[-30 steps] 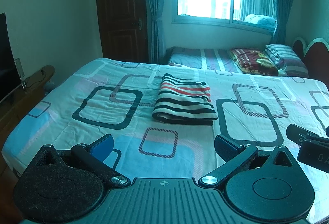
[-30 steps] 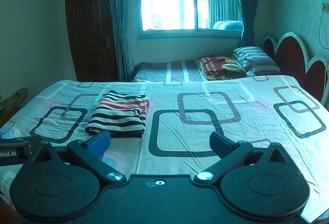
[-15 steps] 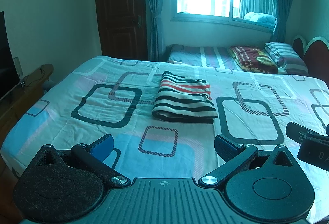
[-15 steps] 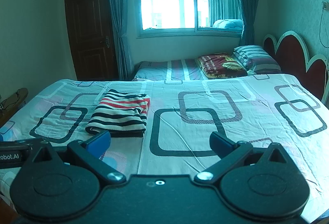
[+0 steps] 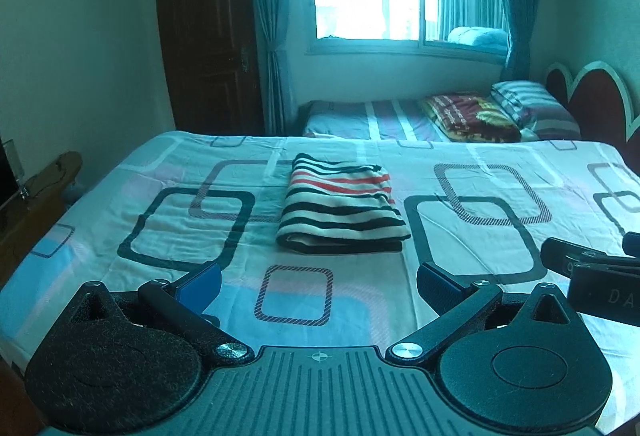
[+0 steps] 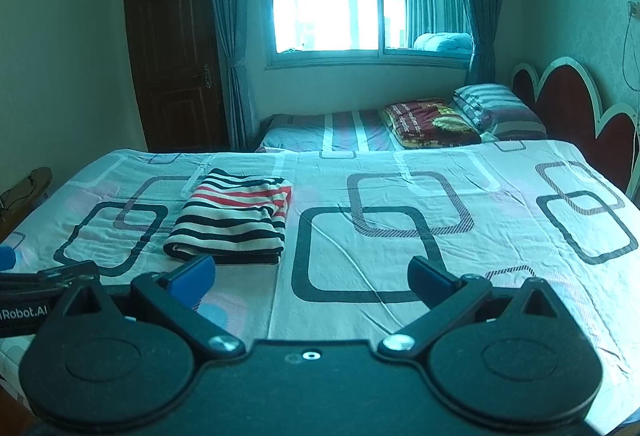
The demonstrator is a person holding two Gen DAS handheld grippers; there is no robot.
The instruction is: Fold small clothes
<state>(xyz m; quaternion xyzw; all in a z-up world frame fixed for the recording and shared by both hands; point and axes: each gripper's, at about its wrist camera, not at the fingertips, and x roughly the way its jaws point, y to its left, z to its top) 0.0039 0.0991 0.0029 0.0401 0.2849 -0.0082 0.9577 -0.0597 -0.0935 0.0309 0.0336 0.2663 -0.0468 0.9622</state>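
Black, white and red stripes mark the folded shirt [image 5: 340, 210], which lies flat on the bed [image 5: 120, 228] a little left of the middle. It is a neat rectangle, with its thick folded edge turned to the cameras and the red stripes at its far part. The sheet under it is pale, with dark rounded squares printed on it.

The left gripper [image 5: 318, 282] is above the near edge of the bed, and its jaws stand wide apart and hold nothing. The shirt is in front of it and apart from it, almost in line with the gap between the blue pads [image 5: 202, 282]. The right gripper [image 6: 310, 276] is also above the near edge, with its jaws spread wide and empty. From this view the shirt [image 6: 236, 220] is ahead and to the left, just beyond the left pad. Each gripper shows at the edge of the other view, so they are side by side.

Behind the bed there is a second bed [image 6: 340, 128] with a striped pillow [image 6: 492, 106] and a dark red blanket [image 6: 428, 122], under a bright window [image 6: 352, 2]. A dark door [image 6: 172, 64] stands at the left.
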